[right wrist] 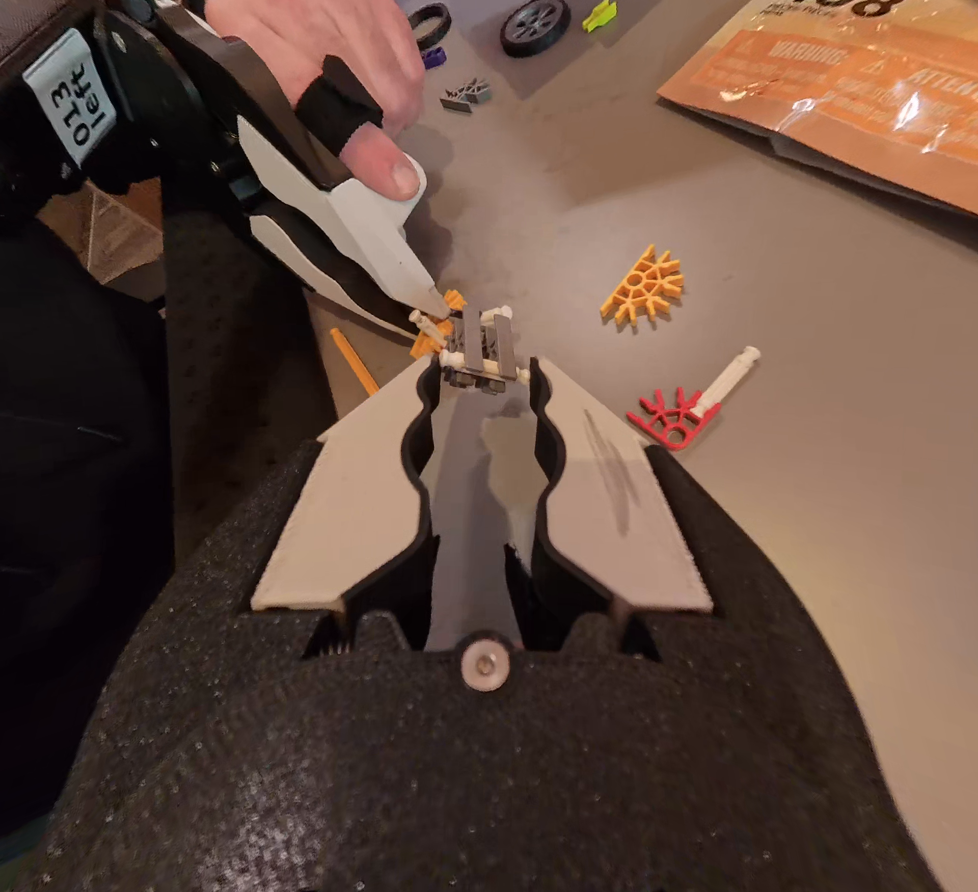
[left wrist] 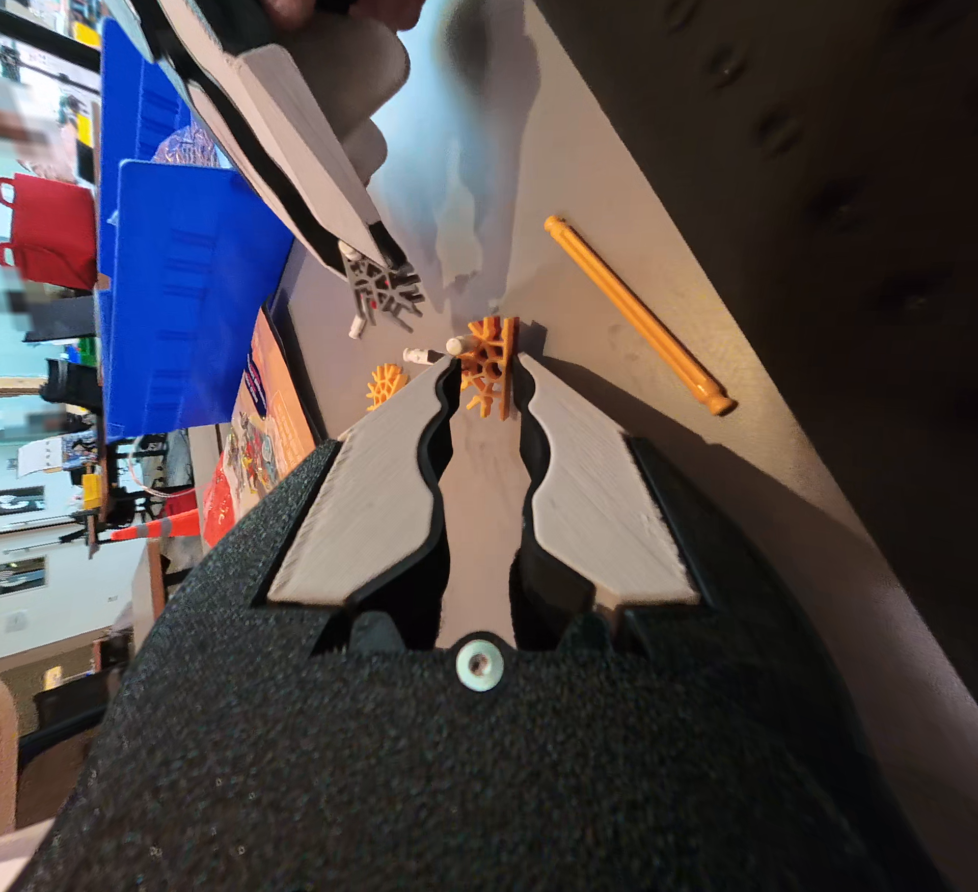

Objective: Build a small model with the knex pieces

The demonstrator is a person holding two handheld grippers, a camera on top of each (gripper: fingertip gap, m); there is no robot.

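My left gripper is shut on an orange fan-shaped connector with a short white rod plugged into it. It also shows in the right wrist view, coming in from the left. My right gripper is shut on a small assembly of grey connectors and white rods, its fingers pressing the rod ends. In the left wrist view the right gripper holds this grey assembly just above the grey table. The two held pieces are close together, almost touching.
A long yellow rod lies near the table edge. On the table are a loose yellow connector, a red connector with a white rod, a wheel, a tyre ring, grey connectors and an orange plastic bag. Blue bins stand behind. One gripper's finger ends stand about 5 cm off the other's.
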